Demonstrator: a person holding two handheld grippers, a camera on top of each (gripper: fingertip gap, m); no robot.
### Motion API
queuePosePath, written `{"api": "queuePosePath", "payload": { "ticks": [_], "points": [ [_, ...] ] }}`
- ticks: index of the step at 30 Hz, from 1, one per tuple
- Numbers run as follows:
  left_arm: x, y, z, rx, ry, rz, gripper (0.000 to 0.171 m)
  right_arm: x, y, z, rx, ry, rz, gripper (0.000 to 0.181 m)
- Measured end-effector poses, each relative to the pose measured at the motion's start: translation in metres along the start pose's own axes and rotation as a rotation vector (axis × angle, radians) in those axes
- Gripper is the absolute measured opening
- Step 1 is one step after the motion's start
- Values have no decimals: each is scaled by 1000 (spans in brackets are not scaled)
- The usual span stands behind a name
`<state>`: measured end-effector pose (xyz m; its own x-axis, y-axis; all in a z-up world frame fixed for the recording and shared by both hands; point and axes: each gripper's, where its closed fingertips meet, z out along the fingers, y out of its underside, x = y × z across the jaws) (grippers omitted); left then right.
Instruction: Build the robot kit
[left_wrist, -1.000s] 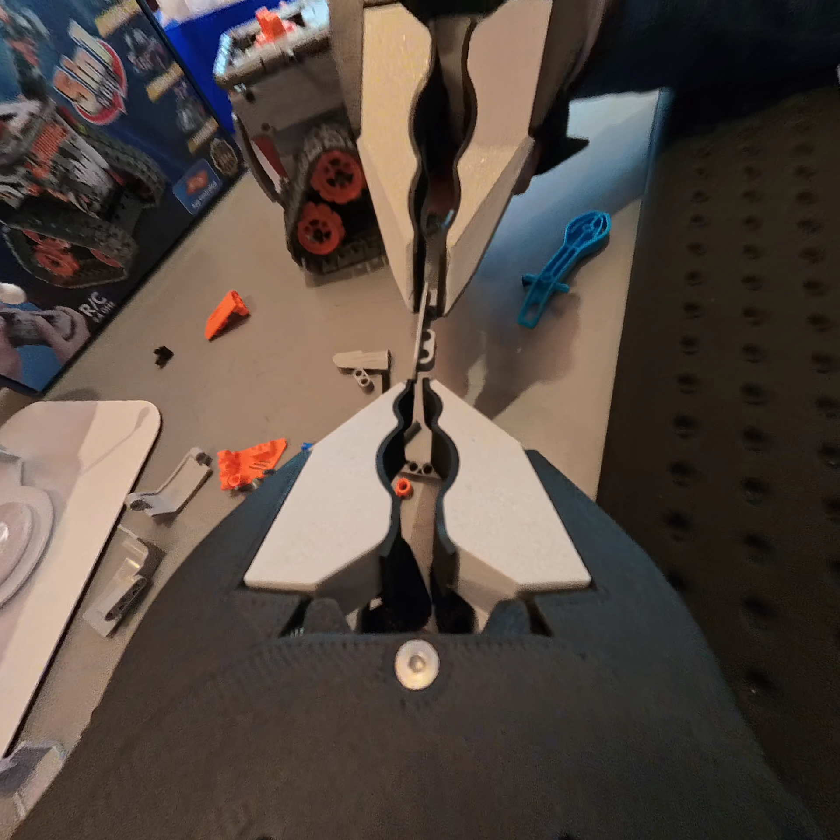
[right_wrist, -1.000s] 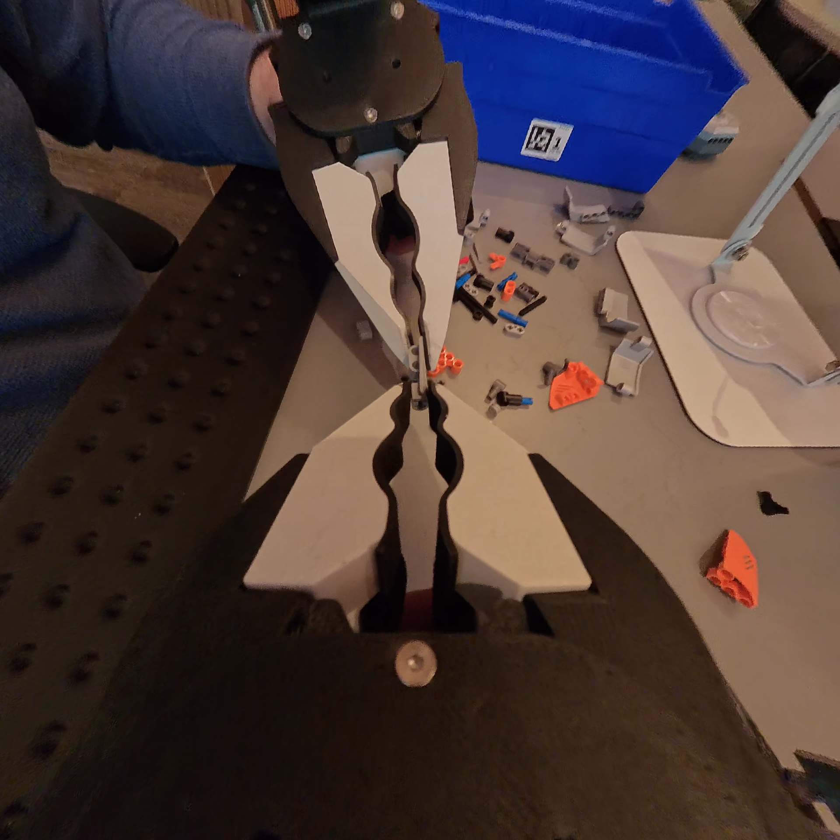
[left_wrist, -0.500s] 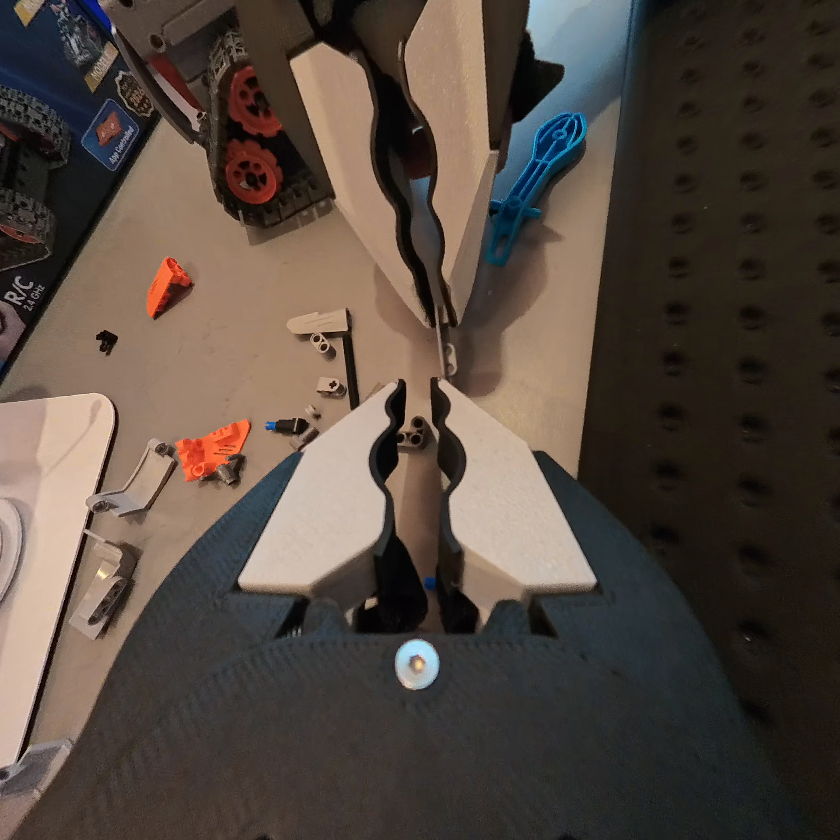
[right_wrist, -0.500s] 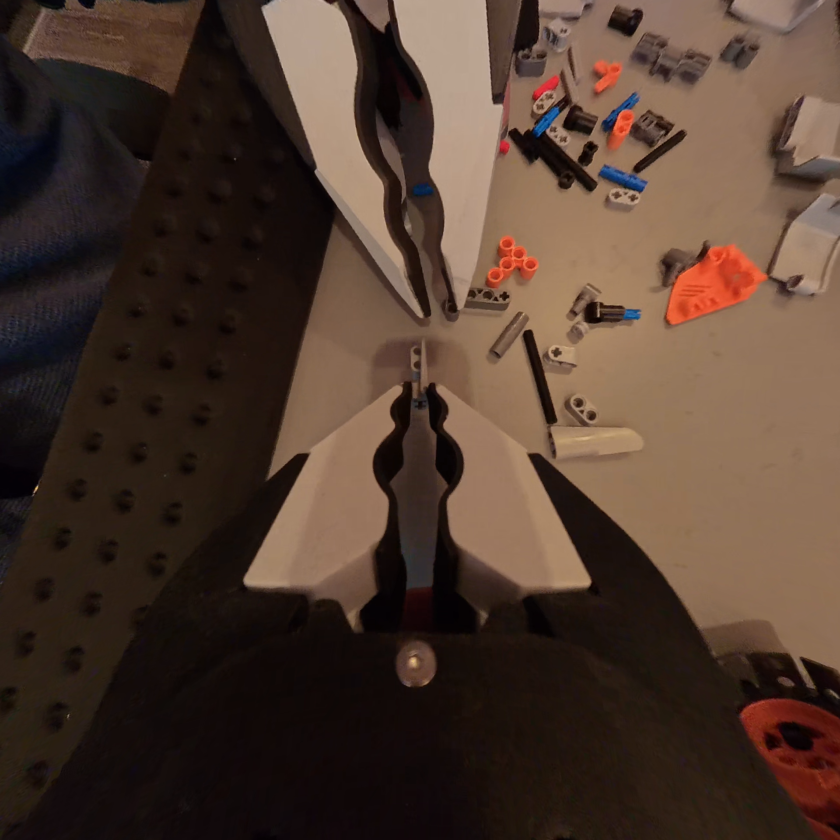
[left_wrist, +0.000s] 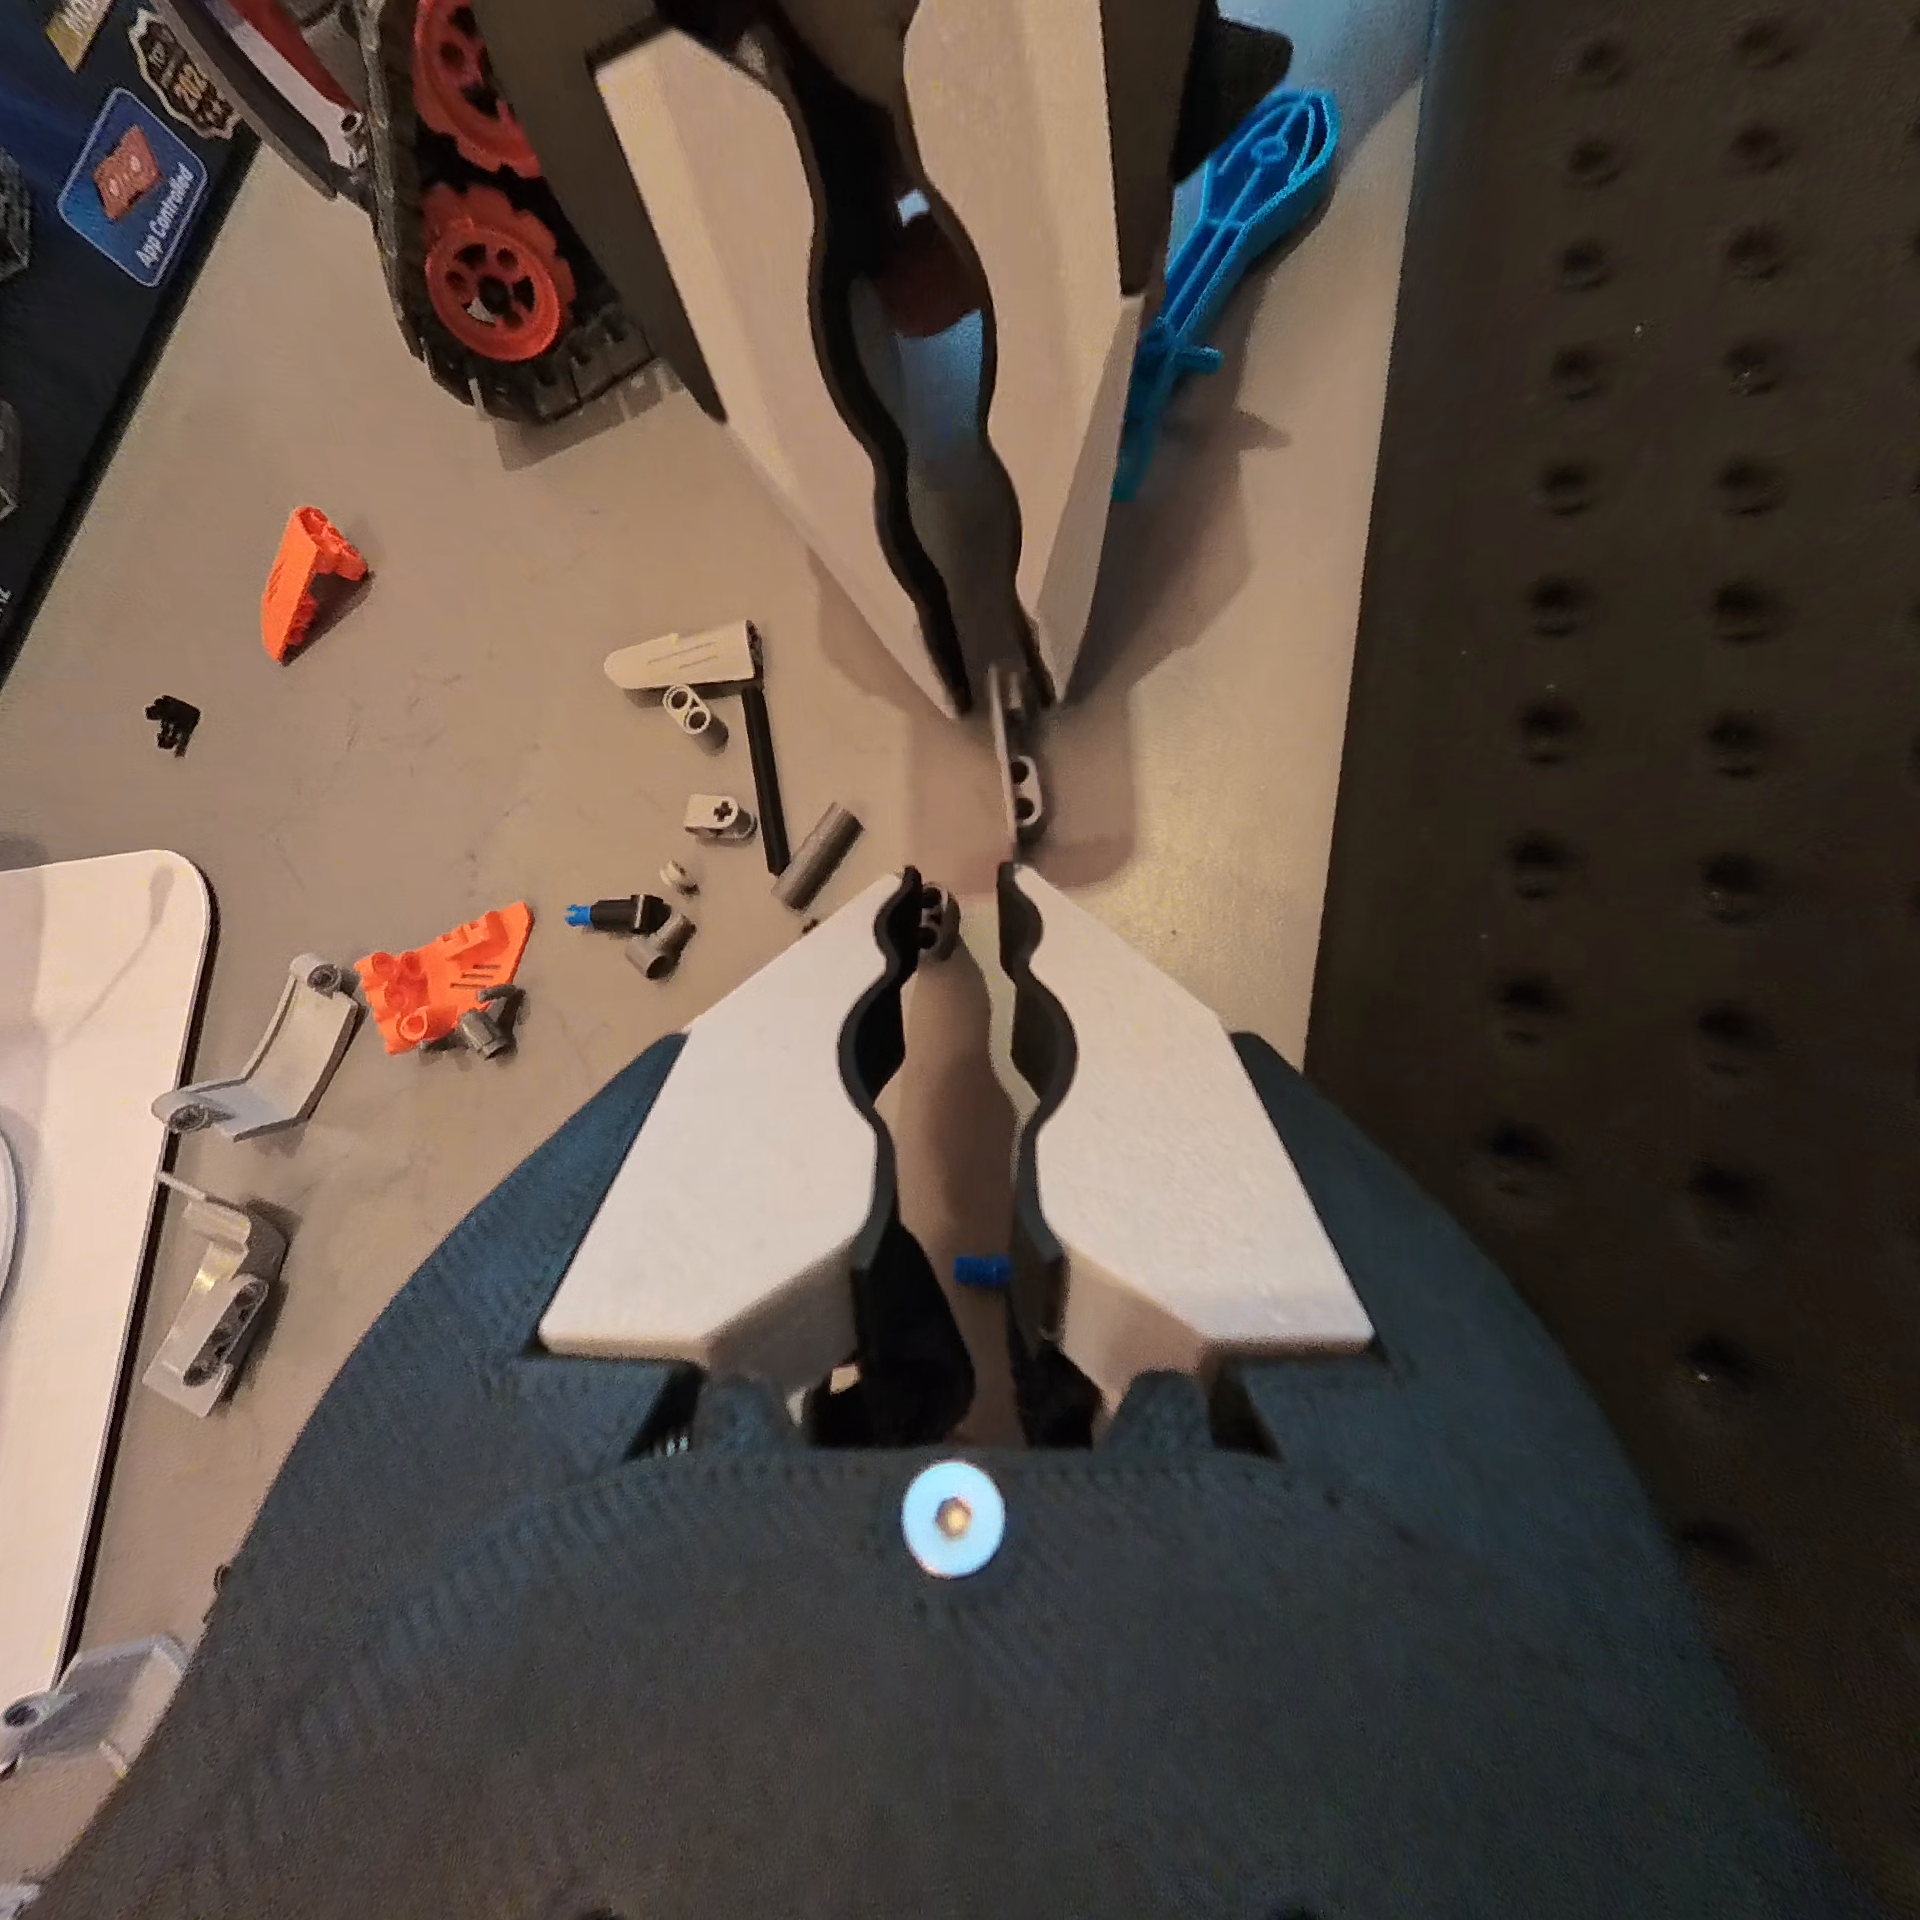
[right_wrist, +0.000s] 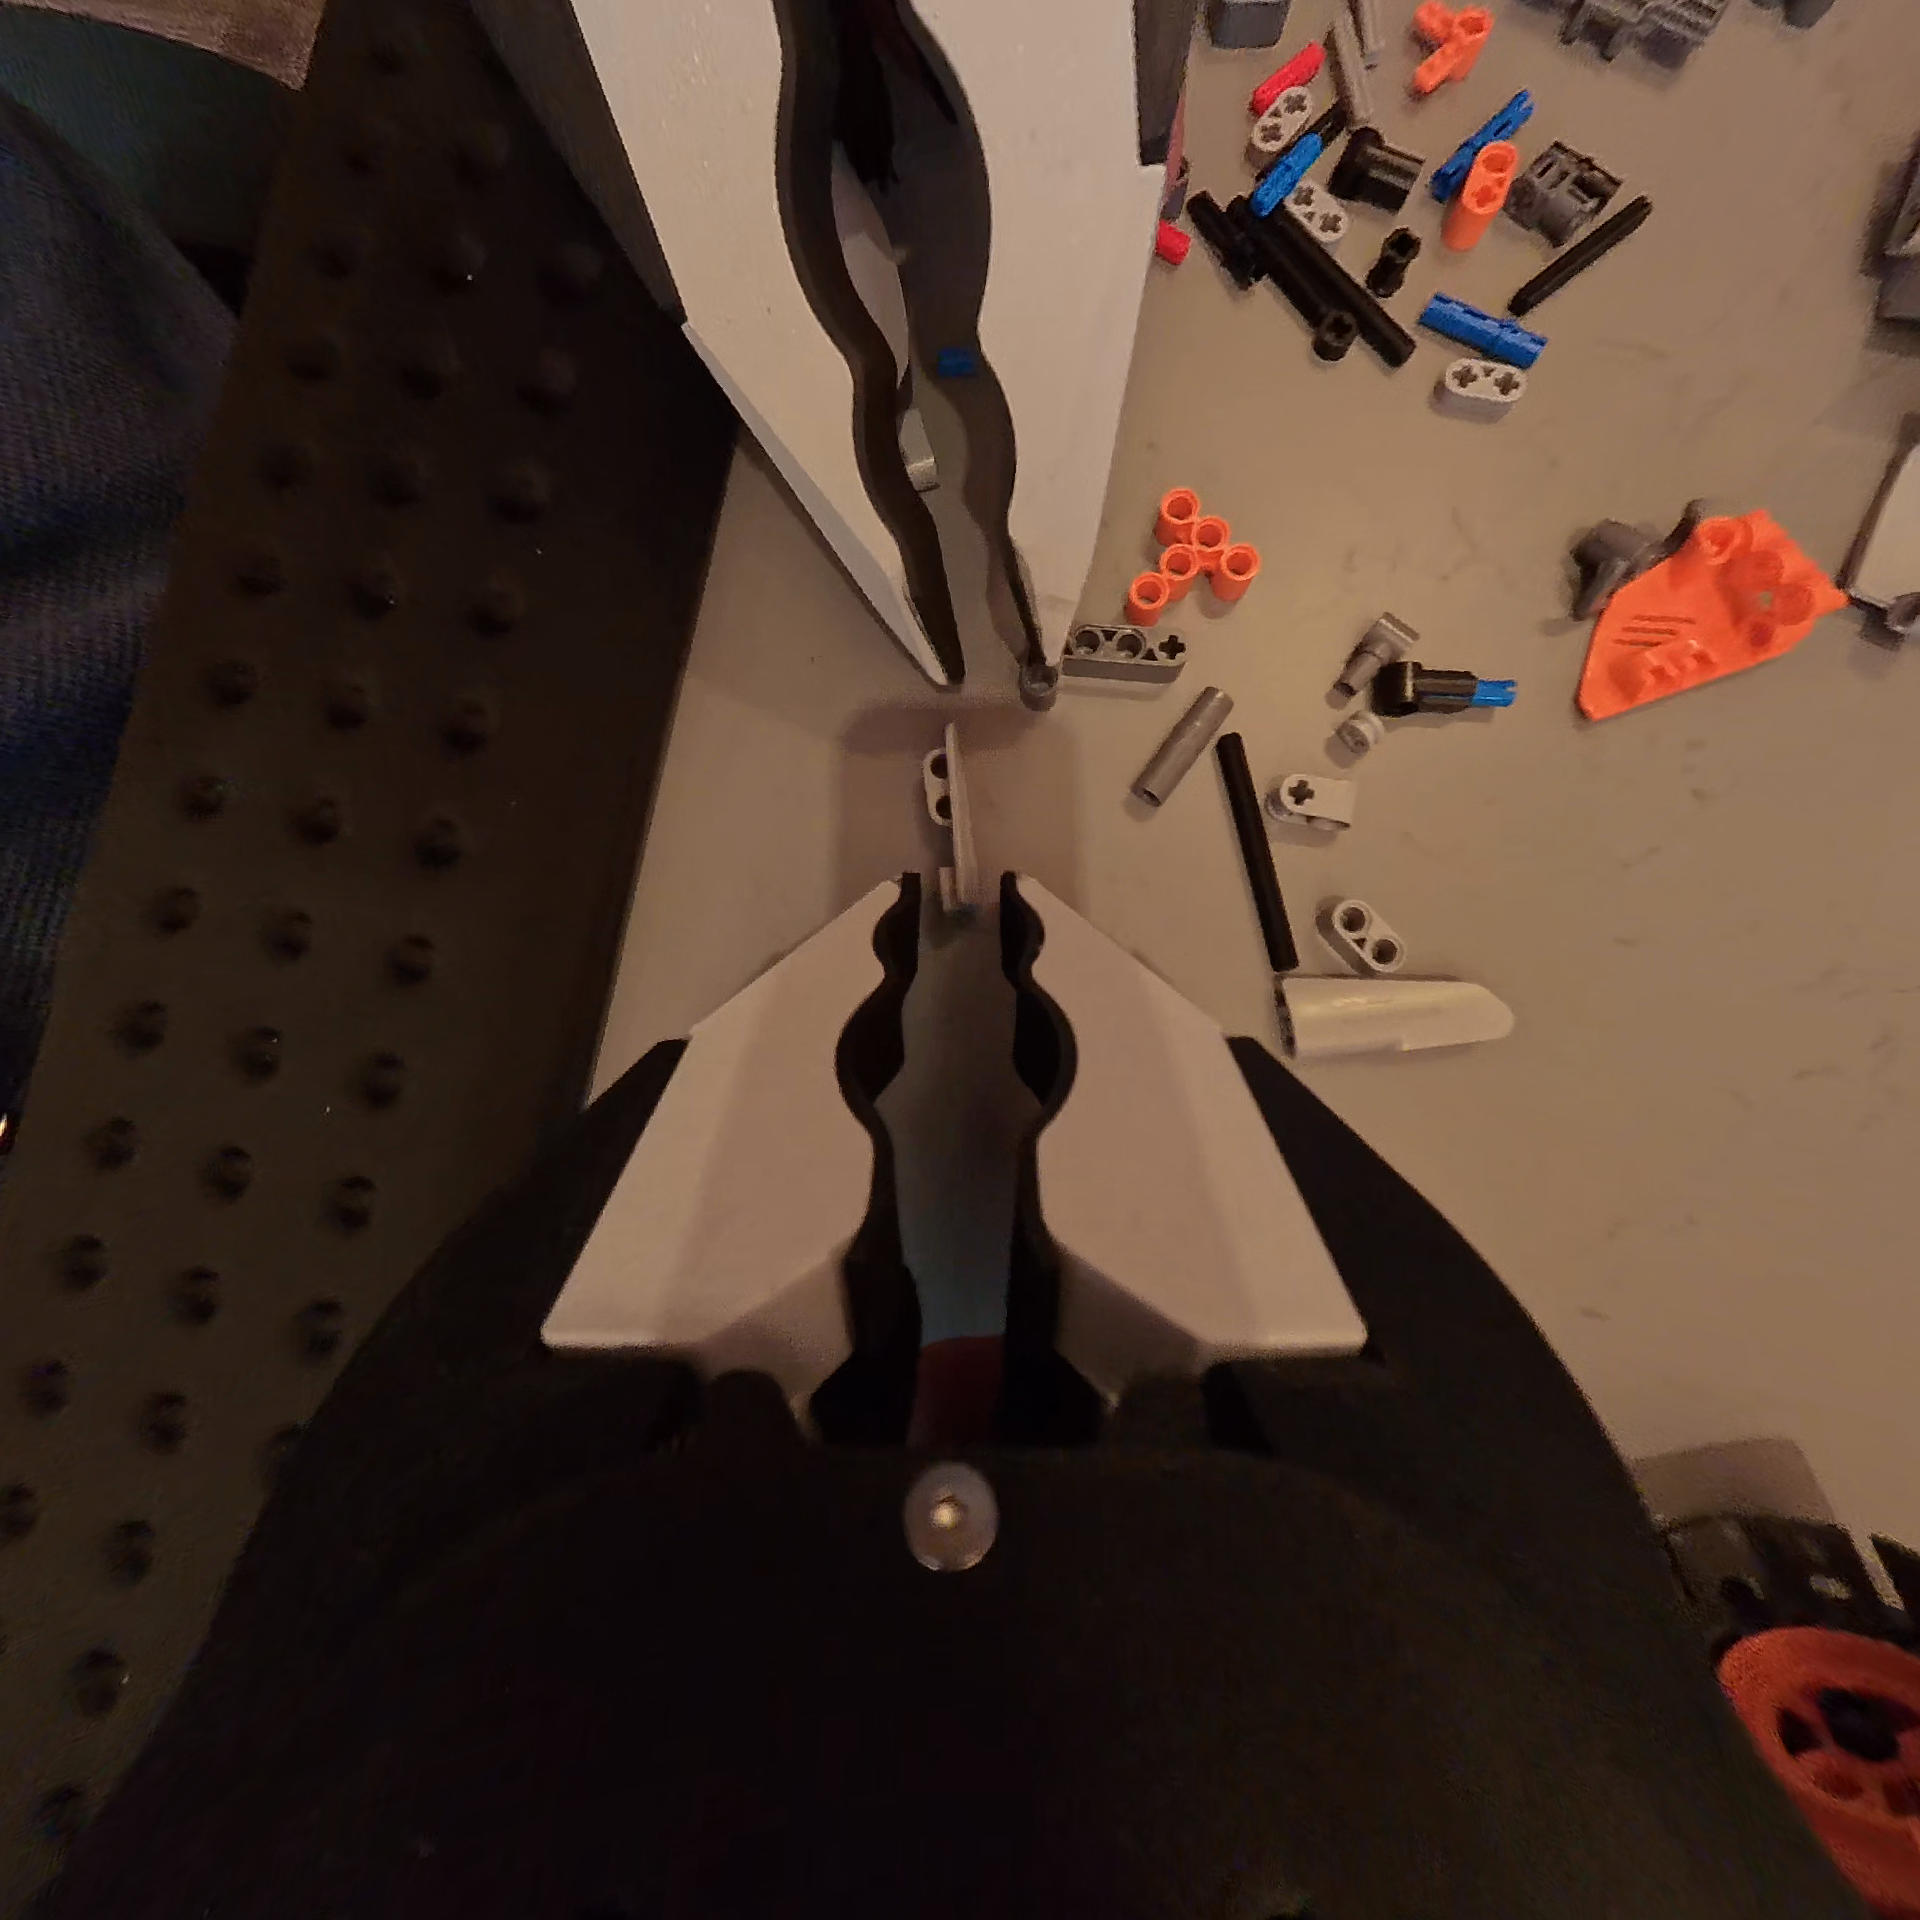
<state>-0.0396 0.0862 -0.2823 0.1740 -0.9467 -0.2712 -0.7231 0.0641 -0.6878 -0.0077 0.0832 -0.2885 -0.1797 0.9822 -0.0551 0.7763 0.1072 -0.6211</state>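
Note:
A thin light-grey beam with two holes (right_wrist: 948, 800) stands on edge on the grey table, its near end between my right gripper's (right_wrist: 956, 883) open fingertips, which do not clamp it. In the left wrist view the same beam (left_wrist: 1023, 774) pokes out from the right gripper's (left_wrist: 1003, 696) tips. My left gripper (left_wrist: 958, 883) is open and empty, tips just short of the beam, with a small dark-grey connector (left_wrist: 935, 914) by its left tip. The two grippers face each other tip to tip, low over the table. The left gripper also shows in the right wrist view (right_wrist: 992, 681).
A black studded mat (left_wrist: 1662, 727) borders the table beside the grippers. A tracked model with red wheels (left_wrist: 488, 281) and a blue tool (left_wrist: 1236, 239) lie behind. Loose pins, axles and orange parts (right_wrist: 1195, 561) are scattered nearby, and a white base plate (left_wrist: 94, 1039) sits at the side. About 4 centimeters separates my left fingertips from my right.
The left gripper let go of the grey beam and opened. Both grippers dropped closer to the table. The right gripper, shut on the beam half a second ago, has now opened.

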Motion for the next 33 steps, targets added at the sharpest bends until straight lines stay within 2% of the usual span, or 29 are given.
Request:
{"api": "queuePosePath", "payload": {
  "ticks": [6, 10, 15, 17, 19, 23, 28, 33],
  "points": [
    [-2, 5, -9, -23, -21, 13, 14, 1, 1, -18, 20, 37, 3, 14],
    [-16, 11, -41, -19, -115, -32, 16, 8, -8, -27, 74, 92, 1, 13],
    [-30, 47, -79, -148, -257, -90, 18, 12, -16, -22, 93, 108, -11, 14],
    [-33, 62, -88, -191, -270, -180, 14, 13, -16, -19, 93, 113, -19, 14],
    [-36, 71, -88, -200, -273, -253, 12, 13, -17, -16, 91, 117, -27, 13],
    [-35, 85, -89, -283, -282, -232, 13, 13, -18, -19, 105, 131, -28, 13],
    [-23, 71, -77, -227, -199, -229, 12, 12, -16, -19, 117, 120, -21, 12],
    [-25, 79, -57, -313, -207, -214, 11, 11, -17, -21, 126, 125, -28, 11]
  ]
}}
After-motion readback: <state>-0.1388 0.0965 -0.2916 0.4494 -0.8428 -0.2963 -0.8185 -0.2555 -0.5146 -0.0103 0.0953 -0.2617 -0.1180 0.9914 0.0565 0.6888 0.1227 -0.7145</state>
